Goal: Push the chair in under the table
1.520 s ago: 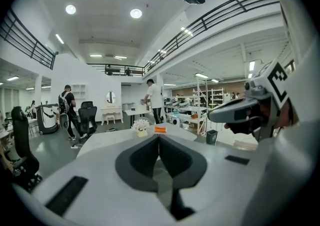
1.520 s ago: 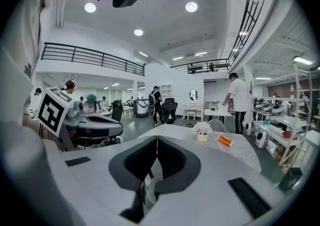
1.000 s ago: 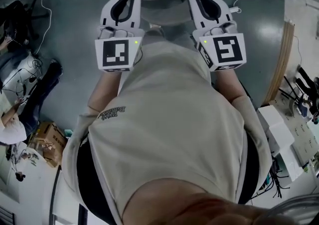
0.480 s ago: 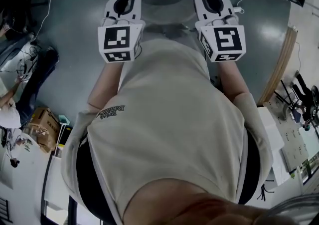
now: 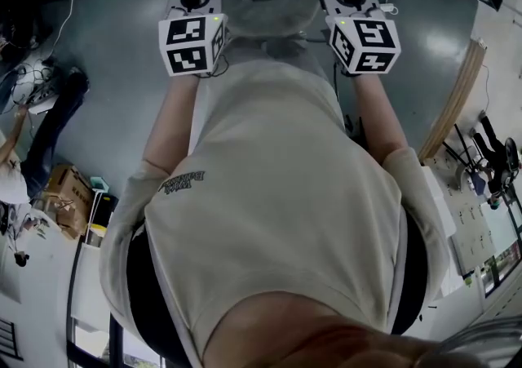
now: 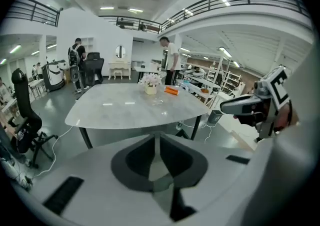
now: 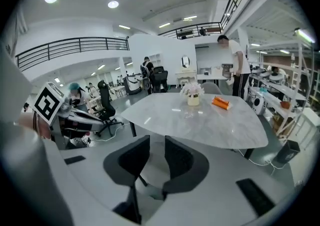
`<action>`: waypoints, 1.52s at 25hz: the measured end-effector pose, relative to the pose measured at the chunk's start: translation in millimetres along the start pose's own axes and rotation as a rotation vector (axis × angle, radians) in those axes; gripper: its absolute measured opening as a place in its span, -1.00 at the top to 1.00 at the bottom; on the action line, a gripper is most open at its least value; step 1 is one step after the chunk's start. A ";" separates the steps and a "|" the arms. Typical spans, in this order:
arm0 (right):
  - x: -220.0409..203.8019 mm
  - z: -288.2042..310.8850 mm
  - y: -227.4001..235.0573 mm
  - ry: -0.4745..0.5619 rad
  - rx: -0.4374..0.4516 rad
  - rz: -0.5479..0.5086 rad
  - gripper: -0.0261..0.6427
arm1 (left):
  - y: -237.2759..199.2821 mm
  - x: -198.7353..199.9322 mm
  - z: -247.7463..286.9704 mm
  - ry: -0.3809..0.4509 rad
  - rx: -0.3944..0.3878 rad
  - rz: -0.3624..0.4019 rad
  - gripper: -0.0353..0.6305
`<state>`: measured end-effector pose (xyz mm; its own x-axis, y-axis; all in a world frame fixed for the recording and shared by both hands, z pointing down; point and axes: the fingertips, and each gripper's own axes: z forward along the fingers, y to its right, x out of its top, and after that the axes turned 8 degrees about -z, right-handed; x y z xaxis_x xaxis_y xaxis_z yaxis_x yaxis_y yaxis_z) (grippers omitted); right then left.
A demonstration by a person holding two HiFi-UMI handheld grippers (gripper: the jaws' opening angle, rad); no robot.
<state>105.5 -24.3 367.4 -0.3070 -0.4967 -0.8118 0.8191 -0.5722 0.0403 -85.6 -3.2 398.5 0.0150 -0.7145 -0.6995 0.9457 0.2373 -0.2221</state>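
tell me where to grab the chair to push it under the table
Take the top edge of the chair back, from behind on the person's side, one grip near each end. The wide back faces that way and the table stands straight beyond it, so an even push there should probably send it straight under.

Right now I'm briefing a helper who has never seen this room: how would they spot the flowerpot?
Find the big pale grey table with rounded corners and dark legs. Near its far edge stands a small cream pot of white flowers. It is upright and pale, unlike the orange object lying flat just beside it.
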 end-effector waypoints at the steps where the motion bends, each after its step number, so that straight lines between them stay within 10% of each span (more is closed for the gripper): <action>1: -11.5 5.6 5.7 -0.029 -0.007 0.006 0.62 | -4.3 -7.7 7.2 -0.020 0.003 -0.020 0.86; 16: -175.3 70.3 38.7 -0.385 -0.030 0.185 0.32 | -57.3 -157.4 83.2 -0.351 0.075 -0.285 0.44; 38: -312.2 87.9 20.1 -0.639 -0.062 0.449 0.08 | -90.3 -273.9 95.8 -0.529 0.186 -0.654 0.16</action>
<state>175.1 61.9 672.9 -0.1437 -0.9620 -0.2323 0.9507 -0.1994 0.2377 -144.0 108.0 675.2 -0.4457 -0.8938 -0.0509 0.8544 -0.4076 -0.3224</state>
